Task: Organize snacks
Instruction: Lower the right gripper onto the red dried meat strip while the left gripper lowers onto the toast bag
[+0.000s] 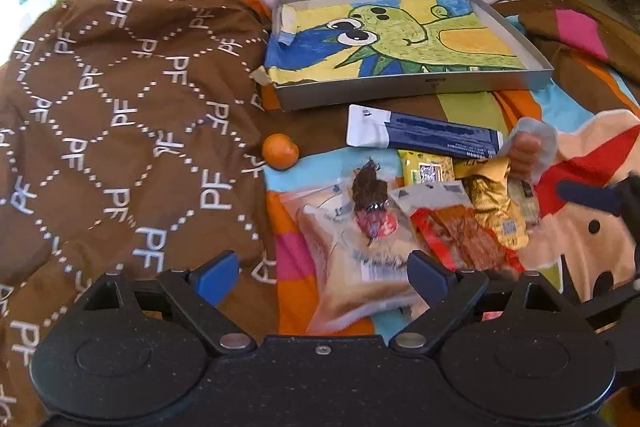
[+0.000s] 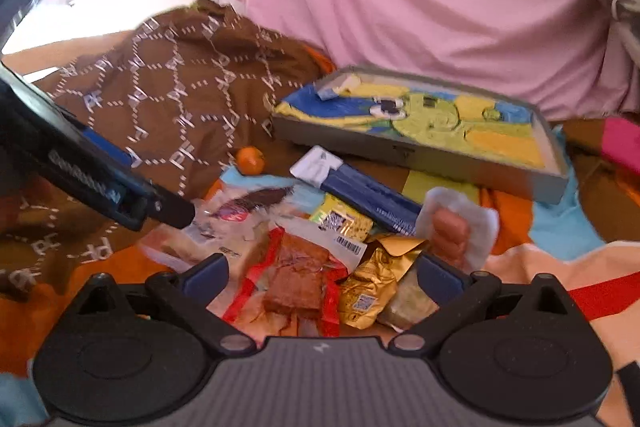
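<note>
Hovering: left gripper (image 1: 324, 277), jaws wide apart, empty, above snacks (image 1: 420, 211).
Right gripper (image 2: 320, 277): spread, empty.
Behind: tray (image 1: 416, 91), orange (image 1: 280, 151).

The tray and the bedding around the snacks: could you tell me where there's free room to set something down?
The tray holds no snacks, only its cartoon lining. The brown blanket left of the orange is bare. The snack pile before both open grippers is crowded.
</note>
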`<state>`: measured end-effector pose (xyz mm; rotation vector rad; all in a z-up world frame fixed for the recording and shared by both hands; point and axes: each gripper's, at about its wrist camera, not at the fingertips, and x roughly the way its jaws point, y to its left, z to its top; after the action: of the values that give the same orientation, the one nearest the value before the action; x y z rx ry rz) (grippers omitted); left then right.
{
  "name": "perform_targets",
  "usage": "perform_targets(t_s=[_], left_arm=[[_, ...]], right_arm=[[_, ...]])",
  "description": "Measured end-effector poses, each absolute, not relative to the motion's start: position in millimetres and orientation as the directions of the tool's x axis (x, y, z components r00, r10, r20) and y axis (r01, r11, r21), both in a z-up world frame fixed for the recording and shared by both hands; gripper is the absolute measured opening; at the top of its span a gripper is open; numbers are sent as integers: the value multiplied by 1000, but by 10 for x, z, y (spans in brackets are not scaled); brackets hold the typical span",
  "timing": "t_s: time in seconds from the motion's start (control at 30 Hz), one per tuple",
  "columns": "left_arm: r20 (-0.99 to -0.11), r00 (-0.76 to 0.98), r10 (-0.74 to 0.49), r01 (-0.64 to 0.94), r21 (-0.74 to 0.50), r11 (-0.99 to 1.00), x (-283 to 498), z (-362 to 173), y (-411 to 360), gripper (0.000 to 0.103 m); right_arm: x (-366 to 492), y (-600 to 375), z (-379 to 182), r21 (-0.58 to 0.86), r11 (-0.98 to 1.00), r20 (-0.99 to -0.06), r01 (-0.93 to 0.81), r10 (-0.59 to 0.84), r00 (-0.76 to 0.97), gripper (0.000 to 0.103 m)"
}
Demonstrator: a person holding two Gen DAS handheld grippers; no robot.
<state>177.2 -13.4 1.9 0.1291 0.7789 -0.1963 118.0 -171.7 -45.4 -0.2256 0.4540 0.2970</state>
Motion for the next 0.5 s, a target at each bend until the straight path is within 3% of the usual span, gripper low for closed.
perform_targets(t_s=[0.3, 0.5], left_arm=[[-770, 620, -150, 269, 29, 963, 2150, -56, -309, 89], [-811, 562, -166, 234, -36, 972, 2296, -234, -309, 82]], right_arm=[[1488, -1680, -613, -48, 938, -528, -344, 269, 806, 84], [1508, -1743, -623, -18, 942, -556, -334, 268, 787, 71]])
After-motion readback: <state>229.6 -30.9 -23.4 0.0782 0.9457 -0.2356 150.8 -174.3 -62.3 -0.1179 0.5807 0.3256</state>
